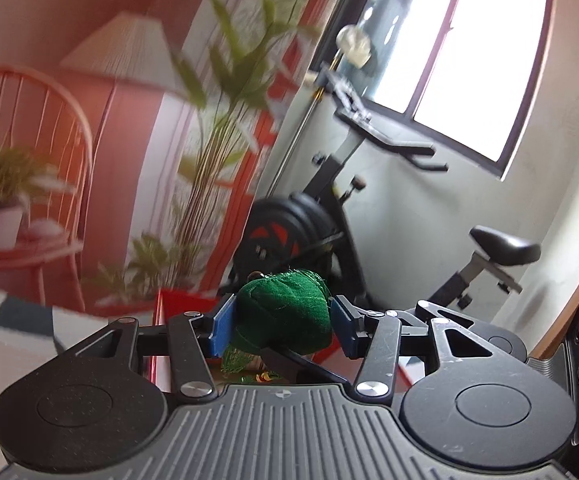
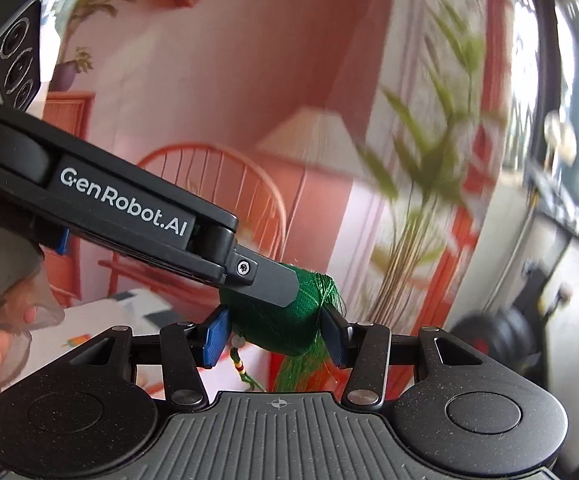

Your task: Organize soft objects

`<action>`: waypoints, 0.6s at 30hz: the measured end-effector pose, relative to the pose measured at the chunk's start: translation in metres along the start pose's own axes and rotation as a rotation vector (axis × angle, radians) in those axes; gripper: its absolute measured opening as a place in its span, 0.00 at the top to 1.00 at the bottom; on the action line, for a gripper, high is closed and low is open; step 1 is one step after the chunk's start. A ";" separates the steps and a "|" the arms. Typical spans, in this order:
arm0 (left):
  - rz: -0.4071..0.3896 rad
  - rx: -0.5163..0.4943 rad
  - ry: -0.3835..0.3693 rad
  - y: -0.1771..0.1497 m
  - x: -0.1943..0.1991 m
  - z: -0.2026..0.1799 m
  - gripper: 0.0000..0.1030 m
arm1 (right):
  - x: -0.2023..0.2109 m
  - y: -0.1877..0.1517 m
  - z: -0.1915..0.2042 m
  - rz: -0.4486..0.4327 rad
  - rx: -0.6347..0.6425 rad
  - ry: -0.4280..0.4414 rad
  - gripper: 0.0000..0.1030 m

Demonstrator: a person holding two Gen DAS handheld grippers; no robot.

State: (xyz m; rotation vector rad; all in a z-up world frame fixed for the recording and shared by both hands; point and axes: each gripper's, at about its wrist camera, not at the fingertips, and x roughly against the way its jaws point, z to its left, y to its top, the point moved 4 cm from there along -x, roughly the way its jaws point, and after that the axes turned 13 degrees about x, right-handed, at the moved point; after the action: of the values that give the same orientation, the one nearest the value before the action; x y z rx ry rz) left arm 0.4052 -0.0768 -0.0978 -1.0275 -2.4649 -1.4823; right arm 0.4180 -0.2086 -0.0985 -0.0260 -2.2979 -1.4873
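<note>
A green soft fabric pouch (image 1: 285, 312) with green tassel threads and a beaded cord is held up in the air between both grippers. My left gripper (image 1: 283, 326) is shut on it, blue pads pressed on both sides. In the right wrist view the same green pouch (image 2: 285, 330) sits between the pads of my right gripper (image 2: 275, 336), which is shut on it too. The left gripper's finger (image 2: 265, 280) reaches in from the upper left and lies over the pouch's top.
An exercise bike (image 1: 329, 216) stands by the white wall under a window (image 1: 461, 52). A tall potted plant (image 1: 209, 168) in a red pot, an orange chair (image 1: 29, 184) and a lamp (image 1: 125, 48) stand to the left. A patterned surface (image 2: 101, 320) lies below.
</note>
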 end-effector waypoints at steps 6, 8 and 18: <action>0.113 0.028 0.052 -0.023 -0.018 0.024 0.48 | -0.019 -0.032 0.015 0.141 -0.115 0.047 0.56; 0.138 0.031 0.062 -0.027 -0.022 0.029 0.48 | -0.023 -0.040 0.019 0.179 -0.163 0.049 0.56; 0.141 0.000 0.109 -0.029 -0.007 0.032 0.48 | -0.008 -0.067 0.021 0.285 -0.289 0.006 0.56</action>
State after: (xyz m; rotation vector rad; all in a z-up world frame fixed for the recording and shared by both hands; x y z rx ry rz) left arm 0.4015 -0.0631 -0.1388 -1.0653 -2.2686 -1.4548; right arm 0.4033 -0.2176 -0.1676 -0.4100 -1.9568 -1.6438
